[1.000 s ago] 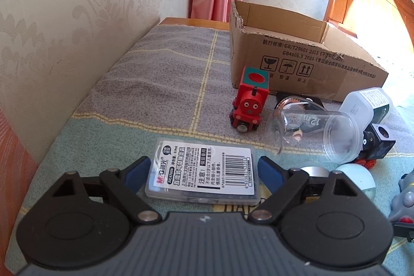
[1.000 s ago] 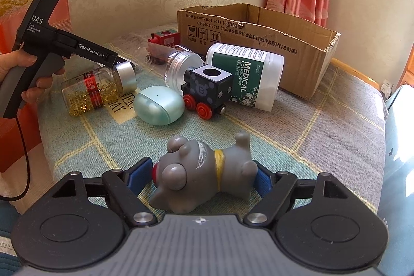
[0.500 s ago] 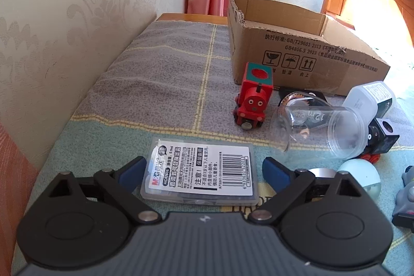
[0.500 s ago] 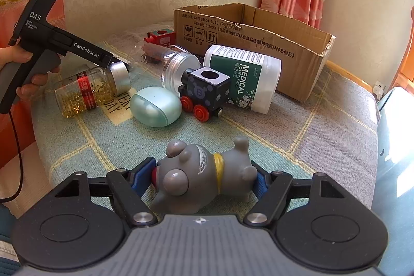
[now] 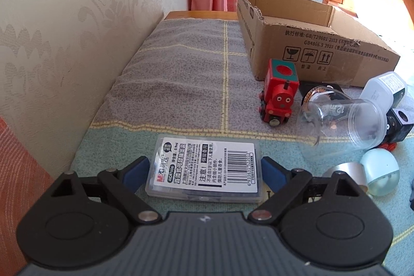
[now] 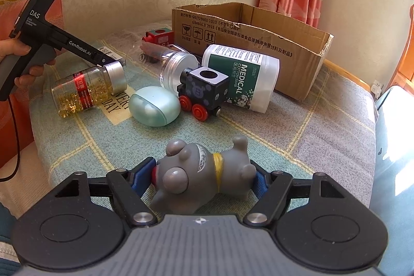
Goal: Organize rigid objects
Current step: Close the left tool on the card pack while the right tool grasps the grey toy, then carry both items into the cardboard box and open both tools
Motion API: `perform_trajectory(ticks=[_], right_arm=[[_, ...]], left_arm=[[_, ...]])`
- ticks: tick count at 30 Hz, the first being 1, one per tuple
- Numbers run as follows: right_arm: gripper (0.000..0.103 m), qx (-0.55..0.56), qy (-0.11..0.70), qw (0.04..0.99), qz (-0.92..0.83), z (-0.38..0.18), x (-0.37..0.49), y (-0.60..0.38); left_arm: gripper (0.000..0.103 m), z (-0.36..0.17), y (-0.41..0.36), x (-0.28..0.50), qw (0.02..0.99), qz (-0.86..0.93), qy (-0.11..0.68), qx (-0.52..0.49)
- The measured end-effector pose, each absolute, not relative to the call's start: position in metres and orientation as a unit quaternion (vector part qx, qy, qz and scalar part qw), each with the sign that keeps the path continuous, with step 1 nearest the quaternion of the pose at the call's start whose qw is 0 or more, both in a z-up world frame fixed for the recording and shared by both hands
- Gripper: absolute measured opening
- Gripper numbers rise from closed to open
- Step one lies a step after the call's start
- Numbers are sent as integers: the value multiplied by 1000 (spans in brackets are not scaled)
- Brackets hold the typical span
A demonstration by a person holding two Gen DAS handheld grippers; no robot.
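Left wrist view: the left gripper (image 5: 204, 170) sits low over the checked cloth (image 5: 181, 84), its blue fingers (image 5: 135, 170) standing on either side of a clear plastic refill case (image 5: 205, 168) with a barcode label; the jaws look nearly closed on the case, though firm contact cannot be told. Beyond it stand a red toy train (image 5: 278, 96), a clear plastic jar (image 5: 341, 126) lying on its side, and an open cardboard box (image 5: 310, 43) against the wall. In the right wrist view, the right gripper (image 6: 204, 179) has its jaws pressed against a grey rubber dog toy (image 6: 204, 172) lying on the cloth. Farther off lie a mint egg-shaped case (image 6: 154, 106), a dark toy train car (image 6: 205, 92), a bottle of yellow capsules (image 6: 85, 91) and a cotton swab tub (image 6: 243, 76) just before the box.
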State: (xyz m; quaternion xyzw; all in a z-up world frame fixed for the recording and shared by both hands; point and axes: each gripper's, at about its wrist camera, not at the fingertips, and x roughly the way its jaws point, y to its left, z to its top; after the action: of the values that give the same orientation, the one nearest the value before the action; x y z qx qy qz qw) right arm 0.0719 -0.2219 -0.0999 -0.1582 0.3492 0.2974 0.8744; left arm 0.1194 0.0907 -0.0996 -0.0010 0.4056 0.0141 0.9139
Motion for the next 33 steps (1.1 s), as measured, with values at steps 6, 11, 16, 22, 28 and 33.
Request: perform_trajectory(ticks=[6, 11, 16, 22, 28, 33], right_arm=[[79, -165, 345, 874, 299, -100, 73, -219], [79, -157, 348, 875, 298, -101, 75, -220], [78, -155, 349, 876, 296, -100, 74, -220], [77, -145, 352, 879, 289, -95, 73, -222], [77, -133, 349, 884, 283, -72, 71, -224], [77, -132, 325, 895, 274, -41, 77, -223]], left_arm=[[96, -101, 88, 120, 915, 12, 404, -4], [94, -101, 88, 121, 917, 10, 398, -5], [90, -98, 90, 123, 915, 6, 404, -8], [90, -88, 89, 119, 915, 4, 402, -16], [90, -56, 80, 109, 919, 0, 395, -14], [90, -23, 67, 109, 927, -17, 375, 1]])
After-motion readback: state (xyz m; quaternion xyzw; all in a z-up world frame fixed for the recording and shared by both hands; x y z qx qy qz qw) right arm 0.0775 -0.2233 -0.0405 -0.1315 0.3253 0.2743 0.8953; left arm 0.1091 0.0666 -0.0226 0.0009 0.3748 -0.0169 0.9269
